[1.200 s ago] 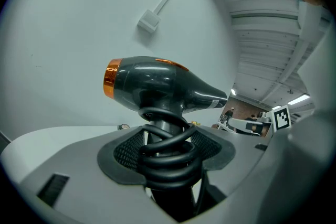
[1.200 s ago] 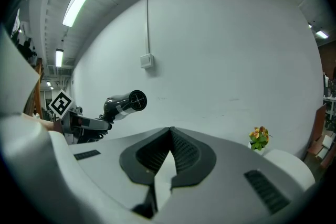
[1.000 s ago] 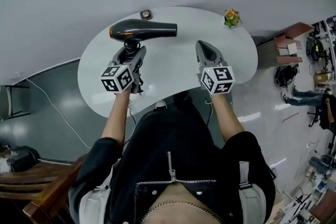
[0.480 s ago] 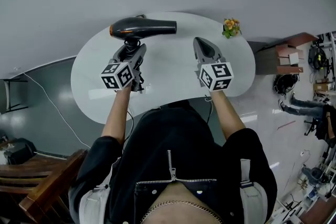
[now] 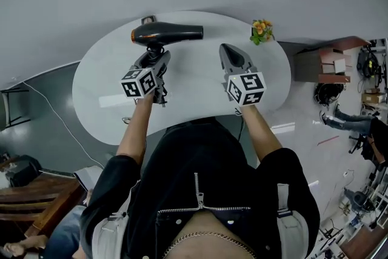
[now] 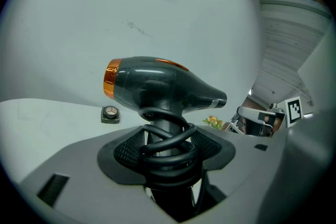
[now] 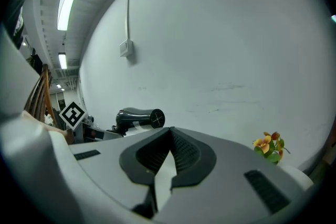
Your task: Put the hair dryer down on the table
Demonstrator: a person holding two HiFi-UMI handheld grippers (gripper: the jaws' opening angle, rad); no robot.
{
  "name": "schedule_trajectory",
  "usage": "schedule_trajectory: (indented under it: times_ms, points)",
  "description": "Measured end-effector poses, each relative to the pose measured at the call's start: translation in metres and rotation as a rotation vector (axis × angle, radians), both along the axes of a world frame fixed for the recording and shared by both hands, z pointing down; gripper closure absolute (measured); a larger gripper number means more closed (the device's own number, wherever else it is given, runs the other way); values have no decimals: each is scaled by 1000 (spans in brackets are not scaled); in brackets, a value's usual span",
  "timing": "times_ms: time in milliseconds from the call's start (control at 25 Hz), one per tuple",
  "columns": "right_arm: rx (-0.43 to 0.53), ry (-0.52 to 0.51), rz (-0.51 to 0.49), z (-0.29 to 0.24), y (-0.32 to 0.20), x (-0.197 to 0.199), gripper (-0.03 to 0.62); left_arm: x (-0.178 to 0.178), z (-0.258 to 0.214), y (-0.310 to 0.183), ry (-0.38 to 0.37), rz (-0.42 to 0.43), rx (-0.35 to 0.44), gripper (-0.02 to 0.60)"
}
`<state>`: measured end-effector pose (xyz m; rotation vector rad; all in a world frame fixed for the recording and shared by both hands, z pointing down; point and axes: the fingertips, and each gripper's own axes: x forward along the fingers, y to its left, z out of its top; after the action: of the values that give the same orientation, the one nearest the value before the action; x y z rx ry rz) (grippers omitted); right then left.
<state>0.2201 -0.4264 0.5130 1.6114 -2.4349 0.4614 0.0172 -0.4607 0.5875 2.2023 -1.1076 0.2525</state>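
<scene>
From the head view: the white oval table [image 5: 200, 91] spreads out below, and the left gripper [image 5: 156, 59] has the hair dryer [image 5: 167, 34] up over the far left part of it, close to the far edge. The barrel lies level, orange back end to the left, nozzle to the right. A small square case [image 5: 148, 19] sits at the far edge just behind the dryer, and a little pot of flowers [image 5: 261, 30] stands at the far right edge. The right gripper [image 5: 227, 50] hovers over the middle of the table, well apart from the dryer.

Over to the left gripper view: the left gripper [image 6: 168, 139] is clamped tight on the dryer's handle, with the black cord [image 6: 167, 136] coiled round that handle right at the jaws. The hair dryer [image 6: 157, 86] stands upright on its handle above them. The square case [image 6: 110, 113] rests on the table beyond, left of the handle, and the flowers [image 6: 212, 121] peek out on the right, under the nozzle.

Now the right gripper view: the right gripper [image 7: 169, 136] has its jaws pressed together, with nothing between them. Off to its left the hair dryer [image 7: 139, 118] shows nozzle-on, held up clear of the table. The flowers [image 7: 269, 145] sit at the right.
</scene>
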Motion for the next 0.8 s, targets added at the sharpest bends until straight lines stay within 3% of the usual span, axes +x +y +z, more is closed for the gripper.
schedule_trajectory:
  times_ms: [400,800]
  points:
    - [-54,-29,-7,28,-2,27,588,51,58,-32,-29,3,-110,299]
    - [-98,-43,-32,45,-6,41,588,79,131,-40,-110,-15,-265,299]
